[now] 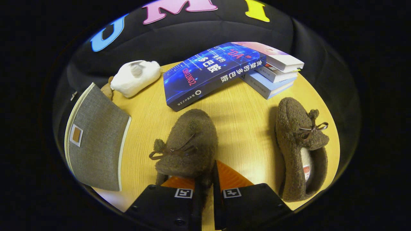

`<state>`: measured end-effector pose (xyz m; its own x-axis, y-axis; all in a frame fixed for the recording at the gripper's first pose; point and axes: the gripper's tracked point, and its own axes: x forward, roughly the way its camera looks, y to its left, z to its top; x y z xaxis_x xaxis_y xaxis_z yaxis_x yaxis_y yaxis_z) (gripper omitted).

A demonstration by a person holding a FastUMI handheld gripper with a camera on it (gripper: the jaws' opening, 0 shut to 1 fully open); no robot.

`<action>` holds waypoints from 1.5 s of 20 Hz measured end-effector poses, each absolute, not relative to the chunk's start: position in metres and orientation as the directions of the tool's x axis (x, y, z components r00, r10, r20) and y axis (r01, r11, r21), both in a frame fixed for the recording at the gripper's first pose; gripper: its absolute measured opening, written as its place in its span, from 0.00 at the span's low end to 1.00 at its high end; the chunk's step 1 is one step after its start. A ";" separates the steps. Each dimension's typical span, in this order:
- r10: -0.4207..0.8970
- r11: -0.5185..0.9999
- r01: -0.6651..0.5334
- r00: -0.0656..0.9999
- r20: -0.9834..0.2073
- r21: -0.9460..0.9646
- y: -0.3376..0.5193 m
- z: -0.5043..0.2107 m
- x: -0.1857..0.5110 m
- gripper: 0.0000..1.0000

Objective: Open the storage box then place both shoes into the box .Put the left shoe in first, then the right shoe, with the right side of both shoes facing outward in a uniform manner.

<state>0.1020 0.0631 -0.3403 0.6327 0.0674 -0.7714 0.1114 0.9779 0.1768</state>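
- The hand-held gripper (205, 179) was clamped on the heel edge of one fuzzy brown shoe (188, 142)
- The other shoe (300, 144) lay apart on the table (244, 118)
- The grey storage box (94, 141) sat beside them

tool (205, 178) — clamped on fuzzy shoe (188, 144)

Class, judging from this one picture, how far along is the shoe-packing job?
Done: the grey storage box appears open, lid raised. In hand: the gripper is shut on the heel rim of the nearer brown shoe. Left: neither shoe is boxed; the other shoe lies on the table, beside the books.
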 end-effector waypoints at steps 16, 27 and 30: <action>0.046 0.959 0.172 0.690 -0.723 0.225 0.081 -0.274 0.077 0.07; 0.093 0.944 0.112 0.813 -0.575 0.311 0.118 -0.110 0.093 0.07; 0.138 0.936 0.077 0.818 -0.558 0.344 0.161 -0.092 0.105 0.07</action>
<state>0.1051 0.1610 -0.0923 0.8181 0.1382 -0.5583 0.0765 0.9359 0.3438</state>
